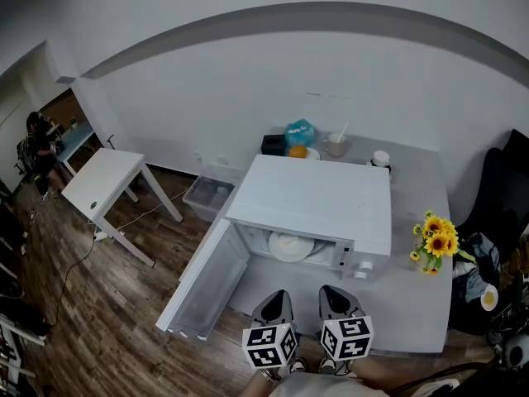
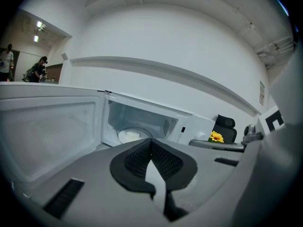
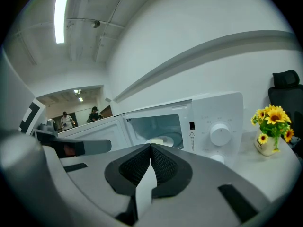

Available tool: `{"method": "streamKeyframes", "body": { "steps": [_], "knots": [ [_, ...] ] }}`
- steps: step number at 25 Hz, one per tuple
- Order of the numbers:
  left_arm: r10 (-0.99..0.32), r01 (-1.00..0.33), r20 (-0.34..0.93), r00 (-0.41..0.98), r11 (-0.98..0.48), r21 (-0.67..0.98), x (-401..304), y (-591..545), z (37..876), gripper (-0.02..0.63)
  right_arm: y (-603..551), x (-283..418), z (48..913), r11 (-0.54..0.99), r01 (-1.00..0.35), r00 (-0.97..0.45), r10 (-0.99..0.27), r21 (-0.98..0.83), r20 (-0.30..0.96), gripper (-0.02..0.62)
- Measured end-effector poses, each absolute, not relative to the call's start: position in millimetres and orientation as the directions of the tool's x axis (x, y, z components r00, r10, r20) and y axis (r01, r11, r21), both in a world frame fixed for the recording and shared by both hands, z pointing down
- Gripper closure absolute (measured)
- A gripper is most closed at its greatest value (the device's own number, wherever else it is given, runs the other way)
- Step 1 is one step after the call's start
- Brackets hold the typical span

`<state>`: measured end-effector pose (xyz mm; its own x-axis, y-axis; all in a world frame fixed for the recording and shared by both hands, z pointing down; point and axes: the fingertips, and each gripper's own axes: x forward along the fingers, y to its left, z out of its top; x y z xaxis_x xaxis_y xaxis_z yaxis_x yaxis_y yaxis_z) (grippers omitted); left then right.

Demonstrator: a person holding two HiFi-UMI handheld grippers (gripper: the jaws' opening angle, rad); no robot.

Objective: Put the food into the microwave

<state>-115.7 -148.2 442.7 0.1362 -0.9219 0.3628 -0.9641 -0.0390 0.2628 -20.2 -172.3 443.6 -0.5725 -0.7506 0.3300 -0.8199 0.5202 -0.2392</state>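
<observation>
The white microwave (image 1: 318,193) stands on the table with its door (image 1: 207,284) swung wide open to the left. Inside its cavity lies a white plate (image 1: 291,246), also seen in the left gripper view (image 2: 131,135) and the right gripper view (image 3: 158,140); I cannot tell what is on it. My left gripper (image 1: 277,294) (image 2: 151,140) and right gripper (image 1: 331,290) (image 3: 151,145) hang side by side just in front of the opening. Both are shut with nothing between the jaws.
Behind the microwave sit a blue bag (image 1: 300,132), an orange (image 1: 297,150), a bowl with a spoon (image 1: 335,145) and a cup (image 1: 380,159). A vase of sunflowers (image 1: 435,242) stands right of the microwave. A small white table (image 1: 99,180) is on the floor at left.
</observation>
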Motion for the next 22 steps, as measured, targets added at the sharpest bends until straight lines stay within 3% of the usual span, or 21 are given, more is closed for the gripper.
{"method": "streamKeyframes", "body": {
  "steps": [22],
  "knots": [
    [-0.919, -0.959, 0.377, 0.117, -0.006, 0.282, -125.3, -146.2, 449.4, 0.603, -175.4, -23.1, 445.2, 0.517, -0.824, -0.566, -0.749, -0.231, 0.343, 0.58]
  ]
}}
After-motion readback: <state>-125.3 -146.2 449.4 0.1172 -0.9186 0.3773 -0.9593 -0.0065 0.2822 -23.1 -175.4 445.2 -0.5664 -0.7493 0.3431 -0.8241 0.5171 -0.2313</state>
